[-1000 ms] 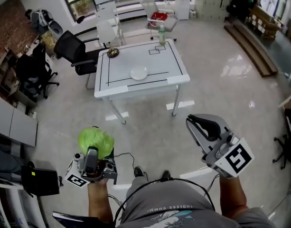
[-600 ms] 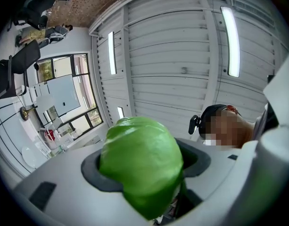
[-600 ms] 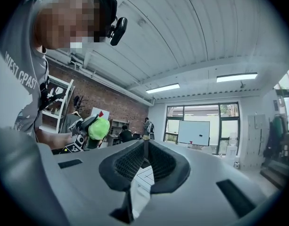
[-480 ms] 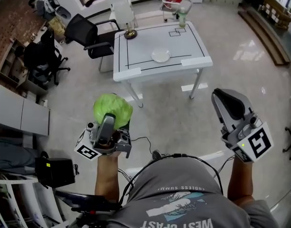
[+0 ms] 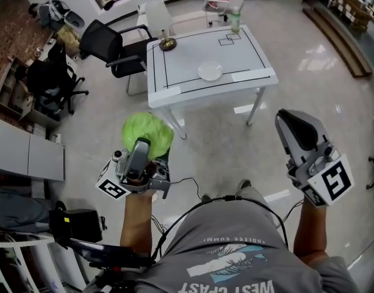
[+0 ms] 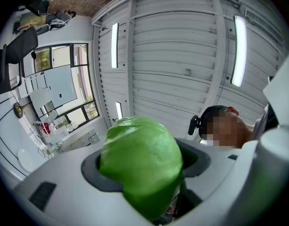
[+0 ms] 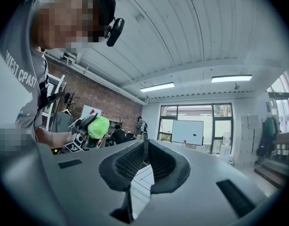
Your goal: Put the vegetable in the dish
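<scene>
Green and round, the vegetable (image 5: 148, 133) sits pinched in my left gripper (image 5: 141, 151), low at the left of the head view and above the pale floor, well apart from the table (image 5: 193, 50). In the left gripper view the same leafy ball (image 6: 140, 166) fills the space between the two dark pads, which press against its sides, and it bulges up past them toward the ceiling. My right gripper (image 5: 294, 129) is held up at the right, its marker cube toward me; in the right gripper view its jaws are pressed together at the tips (image 7: 145, 160) with nothing caught between them, and a slice of the lined white tabletop shows through the gap below. That view also catches the vegetable (image 7: 98, 126) off to the left in the other tool. The dish (image 5: 210, 72), a small white plate, lies on the near half of the table, just behind a black line drawn across the top. A bottle (image 5: 235, 21) stands at the far right corner, and a black chair (image 5: 107, 46) is drawn up at the left side.
</scene>
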